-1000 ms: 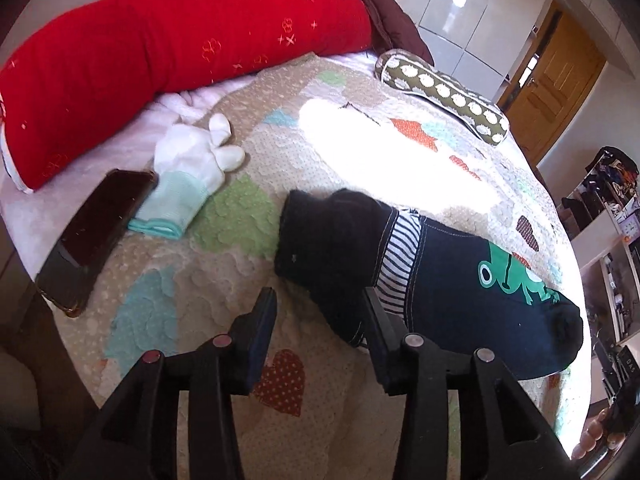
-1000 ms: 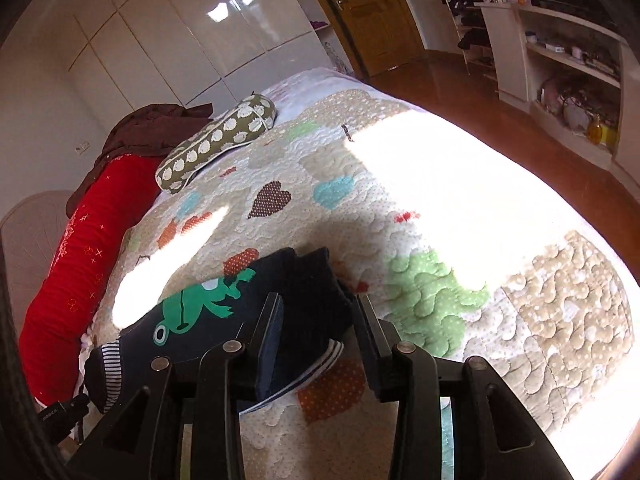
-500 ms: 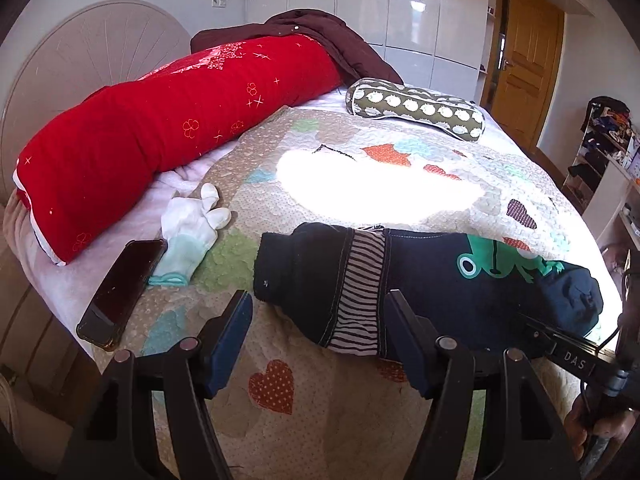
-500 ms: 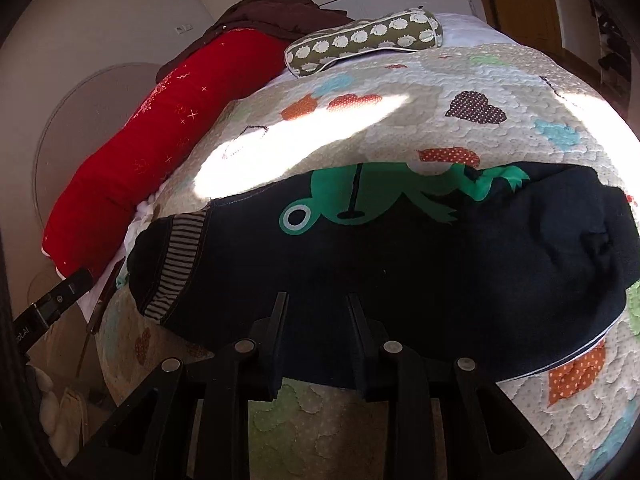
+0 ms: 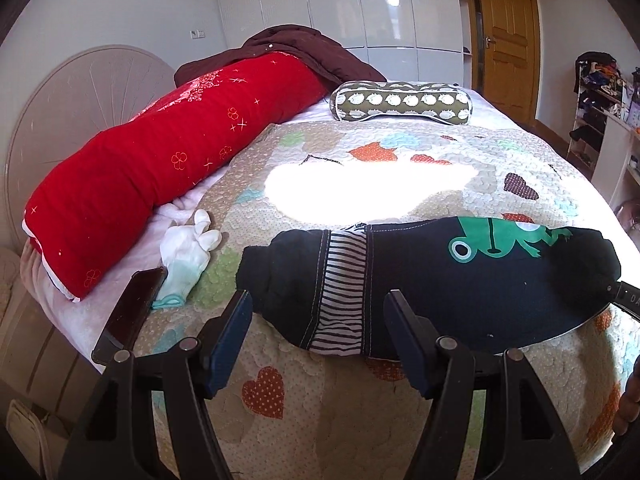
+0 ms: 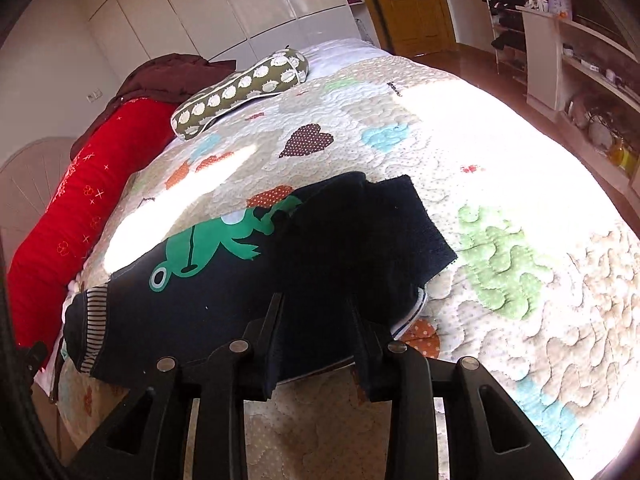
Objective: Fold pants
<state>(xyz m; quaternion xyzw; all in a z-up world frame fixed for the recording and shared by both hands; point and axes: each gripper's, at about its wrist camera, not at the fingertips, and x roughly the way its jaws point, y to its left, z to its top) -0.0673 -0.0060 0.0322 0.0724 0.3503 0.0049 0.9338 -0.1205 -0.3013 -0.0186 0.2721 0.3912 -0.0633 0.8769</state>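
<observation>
On one quilt (image 5: pixel 360 420), one pants (image 5: pixel 460 280), left claw (image 5: pixel 318 332) spread, right claw (image 6: pixel 316 320) opening astride its edge

I saw the bed (image 5: pixel 400 412) with dark pants (image 5: pixel 460 288), a white glove (image 5: pixel 188 248), a phone (image 5: pixel 130 316), and a red pillow (image 5: pixel 160 160) lying on it.

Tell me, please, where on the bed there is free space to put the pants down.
Free: the sunlit quilt between the pants and the spotted bolster, and the quilt beyond the pants' far end. Crowded: the edge beside the red bolster, where a white glove and a phone lie.
</observation>
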